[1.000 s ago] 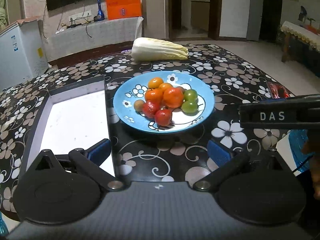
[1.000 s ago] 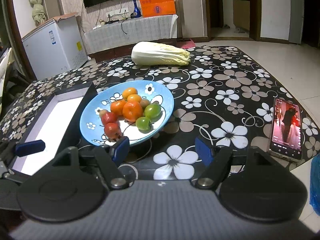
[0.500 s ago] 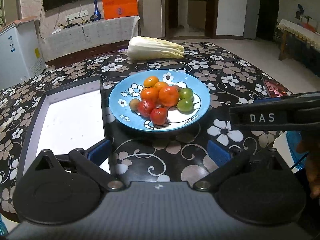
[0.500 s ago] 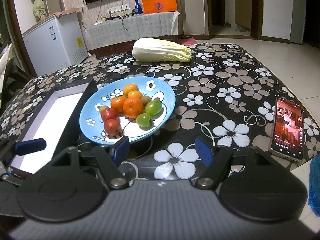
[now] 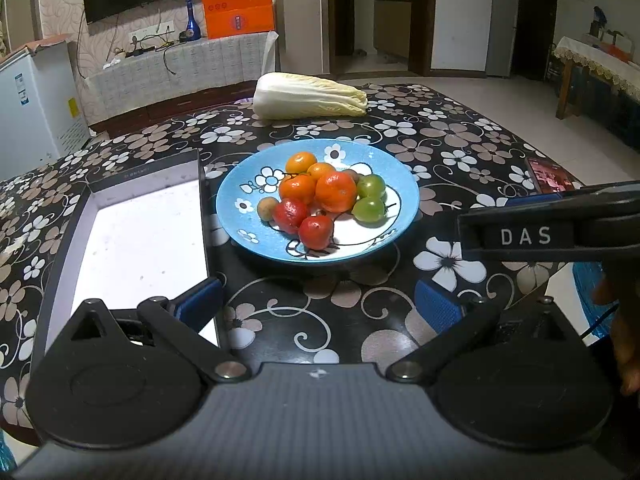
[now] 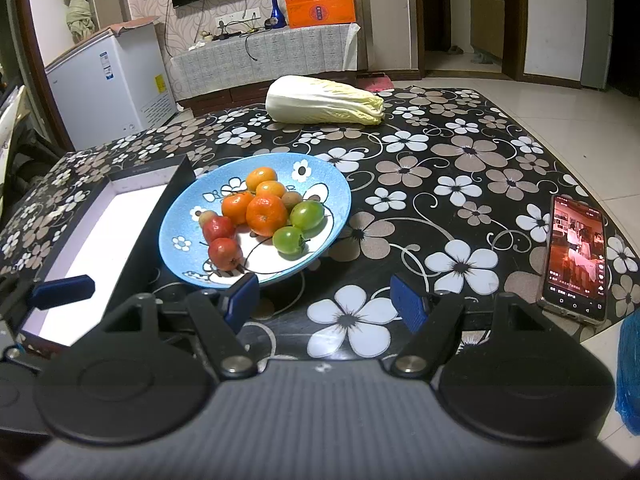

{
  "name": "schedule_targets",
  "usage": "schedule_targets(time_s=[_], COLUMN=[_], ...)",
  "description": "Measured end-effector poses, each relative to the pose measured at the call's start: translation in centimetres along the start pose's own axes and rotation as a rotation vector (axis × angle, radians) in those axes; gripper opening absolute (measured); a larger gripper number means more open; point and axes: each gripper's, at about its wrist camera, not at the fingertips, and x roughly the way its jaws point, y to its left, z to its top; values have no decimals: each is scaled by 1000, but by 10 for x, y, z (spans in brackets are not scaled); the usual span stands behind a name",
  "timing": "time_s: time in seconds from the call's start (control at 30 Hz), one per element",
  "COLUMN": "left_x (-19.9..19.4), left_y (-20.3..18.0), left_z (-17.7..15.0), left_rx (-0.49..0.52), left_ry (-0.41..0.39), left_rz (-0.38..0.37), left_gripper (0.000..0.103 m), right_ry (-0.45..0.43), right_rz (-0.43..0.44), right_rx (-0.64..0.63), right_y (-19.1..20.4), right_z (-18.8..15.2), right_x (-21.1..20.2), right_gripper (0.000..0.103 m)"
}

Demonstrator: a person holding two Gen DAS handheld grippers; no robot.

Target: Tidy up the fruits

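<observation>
My left gripper (image 5: 318, 307): jaws wide, nothing between them.
My right gripper (image 6: 325, 300): wide too — empty.
Fruits (image 5: 325, 196): heaped on the blue plate (image 5: 240, 224), mid-table.
Open box (image 5: 144, 240): left of plate — touching it.

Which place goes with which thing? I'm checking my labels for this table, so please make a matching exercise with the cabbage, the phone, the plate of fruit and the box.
Things:
1. cabbage
2. phone
3. plate
4. box

Places:
A. left edge of the table
B. far side of the table
C. right edge of the table
D. middle, holding the fruit

Pairs: 1-B, 2-C, 3-D, 4-A
</observation>
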Motion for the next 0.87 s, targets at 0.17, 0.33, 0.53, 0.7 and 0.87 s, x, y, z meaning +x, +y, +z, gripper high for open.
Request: schedule_targets(time_s=[0.17, 0.33, 0.53, 0.7, 0.87], left_x=[1, 2, 3, 3, 3], left_y=[1, 1, 1, 1, 2], left_z=[0, 0, 0, -1, 0], left_rx=[-7, -10, -11, -13, -25], left_ry=[4, 9, 10, 10, 14], left_rz=[-1, -2, -2, -7, -22], left_gripper=[103, 103, 103, 103, 103], right_ry=[0, 0, 0, 0, 0], right_rz=[0, 0, 0, 0, 0], right_rx=[-1, -1, -1, -1, -1], right_y=[0, 0, 0, 0, 1], right_z=[0, 0, 0, 0, 0], right_x=[0, 0, 0, 0, 0], right_gripper=[74, 74, 74, 74, 74])
